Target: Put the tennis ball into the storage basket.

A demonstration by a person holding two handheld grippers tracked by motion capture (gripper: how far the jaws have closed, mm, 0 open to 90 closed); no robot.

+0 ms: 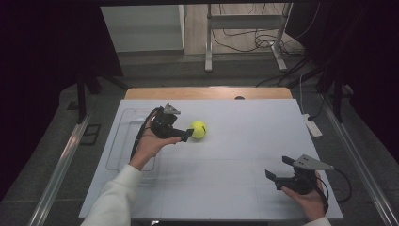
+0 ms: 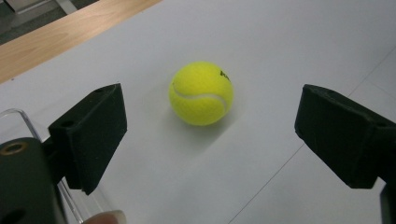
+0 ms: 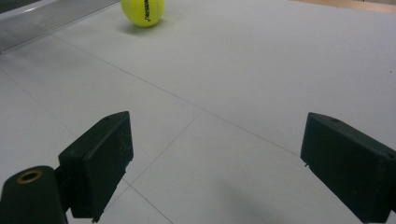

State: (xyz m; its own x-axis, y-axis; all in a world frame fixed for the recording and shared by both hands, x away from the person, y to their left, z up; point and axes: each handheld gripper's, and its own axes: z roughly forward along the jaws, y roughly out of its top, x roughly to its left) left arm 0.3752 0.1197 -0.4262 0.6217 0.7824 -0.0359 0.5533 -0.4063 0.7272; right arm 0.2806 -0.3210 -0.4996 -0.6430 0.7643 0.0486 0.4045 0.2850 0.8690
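Clearly we have a light, springy thing to grasp — a fuzzy yellow-green felt tennis ball [image 2: 201, 93] that should roll at a nudge, so we would pinch it across its widest girth. It rests on the white table sheet [image 1: 226, 155], just ahead of our left gripper [image 2: 210, 135] and between its released, parted fingers [image 2: 91, 135] — untouched. Our right gripper [image 1: 286, 170] hovers well apart, fingers likewise spread and empty.

Left gripper [image 1: 187, 134] held in a raised left hand [image 1: 151, 143], palm up, white-sleeved forearm reaching in from the bottom edge; jaws spread wide with nothing between the pads, as seen in the left gripper view [image 2: 210, 135]. Right gripper [image 1: 278, 169] cradled low in the right hand [image 1: 307, 200] near the table's front edge, jaws likewise parted and empty [image 3: 215, 163].
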